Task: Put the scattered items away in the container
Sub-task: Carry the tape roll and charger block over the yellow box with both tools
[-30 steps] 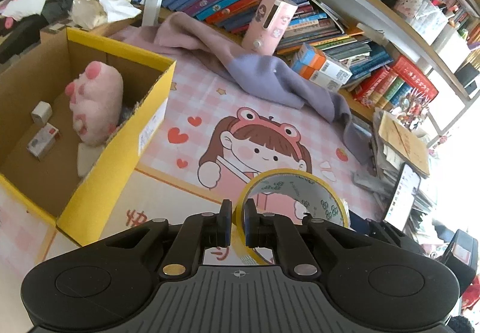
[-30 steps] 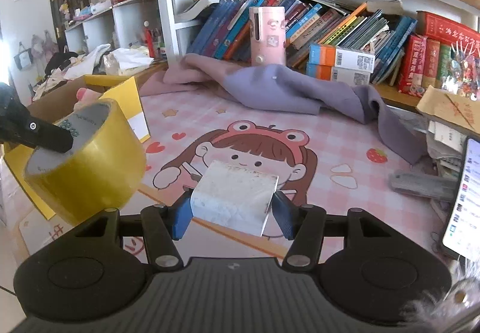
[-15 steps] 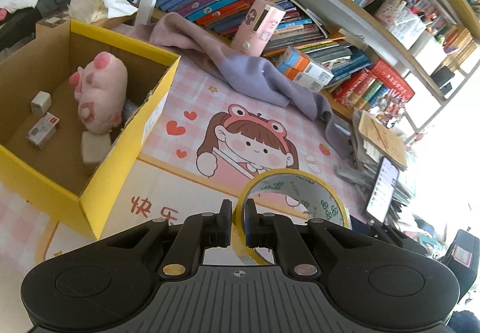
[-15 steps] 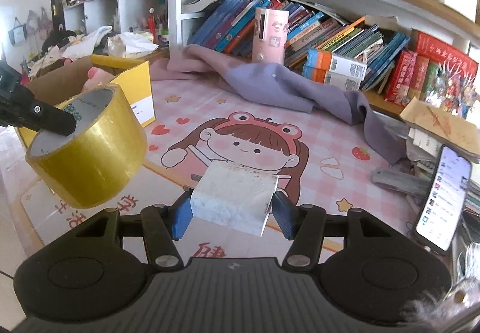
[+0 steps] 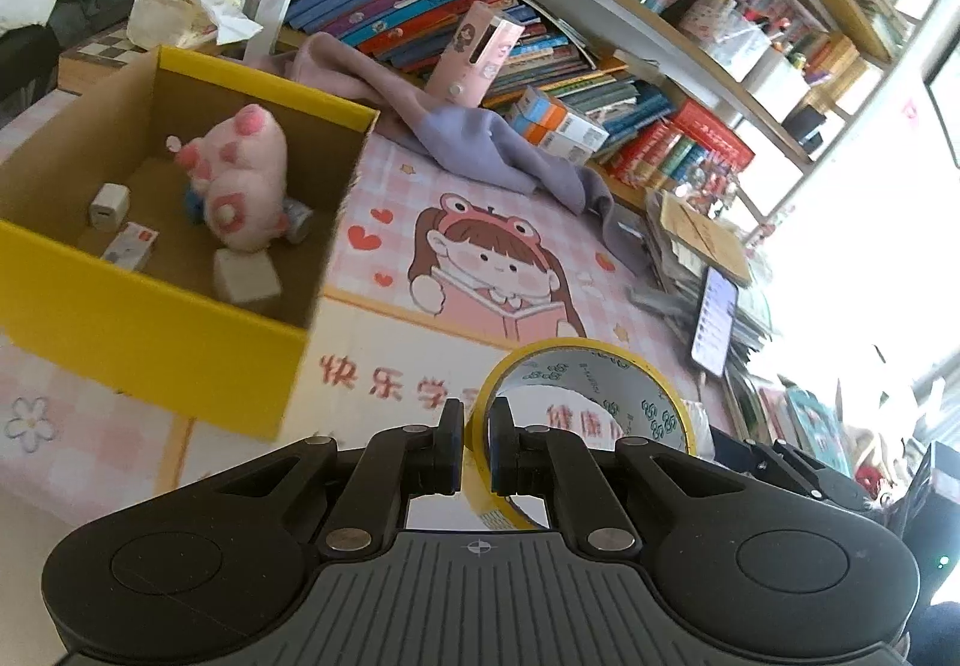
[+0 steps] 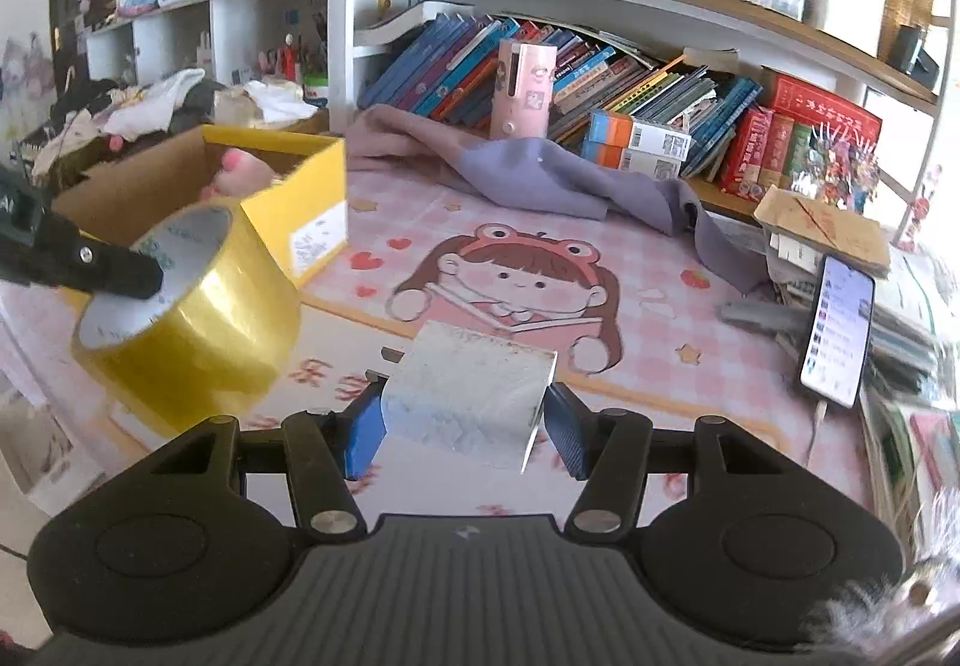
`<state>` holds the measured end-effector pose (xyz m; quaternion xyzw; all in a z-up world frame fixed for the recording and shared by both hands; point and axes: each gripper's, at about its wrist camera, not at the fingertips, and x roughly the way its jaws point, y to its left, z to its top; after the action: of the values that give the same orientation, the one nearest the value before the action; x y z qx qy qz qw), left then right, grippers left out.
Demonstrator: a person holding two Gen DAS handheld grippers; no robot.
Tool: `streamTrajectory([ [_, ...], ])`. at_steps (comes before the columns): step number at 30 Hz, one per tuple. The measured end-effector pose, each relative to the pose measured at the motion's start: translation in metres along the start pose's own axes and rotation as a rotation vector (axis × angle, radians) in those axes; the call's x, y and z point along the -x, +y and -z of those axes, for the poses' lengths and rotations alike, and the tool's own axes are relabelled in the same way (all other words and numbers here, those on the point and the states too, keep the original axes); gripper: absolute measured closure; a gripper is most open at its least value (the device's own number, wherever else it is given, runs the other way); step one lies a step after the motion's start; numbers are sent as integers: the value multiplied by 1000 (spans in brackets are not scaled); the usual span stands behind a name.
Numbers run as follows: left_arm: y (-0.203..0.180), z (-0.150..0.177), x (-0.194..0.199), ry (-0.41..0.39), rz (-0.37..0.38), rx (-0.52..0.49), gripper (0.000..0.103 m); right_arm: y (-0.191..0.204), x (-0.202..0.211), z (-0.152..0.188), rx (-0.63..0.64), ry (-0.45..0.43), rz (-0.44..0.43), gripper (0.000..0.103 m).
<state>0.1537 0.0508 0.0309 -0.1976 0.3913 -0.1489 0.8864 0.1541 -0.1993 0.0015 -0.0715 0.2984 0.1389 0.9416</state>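
Holding two things above the pink cartoon-printed desk mat [image 6: 630, 258], I take the open yellow cardboard box [image 5: 150, 318] as my landmark. Inside it lie a pink plush toy [image 5: 240, 186], two small white boxes and a pale block. Right of the box, clear of its yellow wall, my left gripper [image 5: 477, 447] pinches the wall of a wide roll of yellow packing tape [image 6: 198, 324]. Further right of the box, my right gripper [image 6: 465, 426] clamps a white rectangular packet [image 6: 474, 396] between its blue pads.
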Motion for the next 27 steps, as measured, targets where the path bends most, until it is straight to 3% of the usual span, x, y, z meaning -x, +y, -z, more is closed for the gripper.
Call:
streamTrajectory([
  [12, 56, 17, 63, -28, 20, -12, 96, 82, 40, 4, -43, -22, 5, 49],
  [27, 108, 13, 120, -177, -1, 37, 96, 158, 60, -15, 97, -64, -77, 49],
])
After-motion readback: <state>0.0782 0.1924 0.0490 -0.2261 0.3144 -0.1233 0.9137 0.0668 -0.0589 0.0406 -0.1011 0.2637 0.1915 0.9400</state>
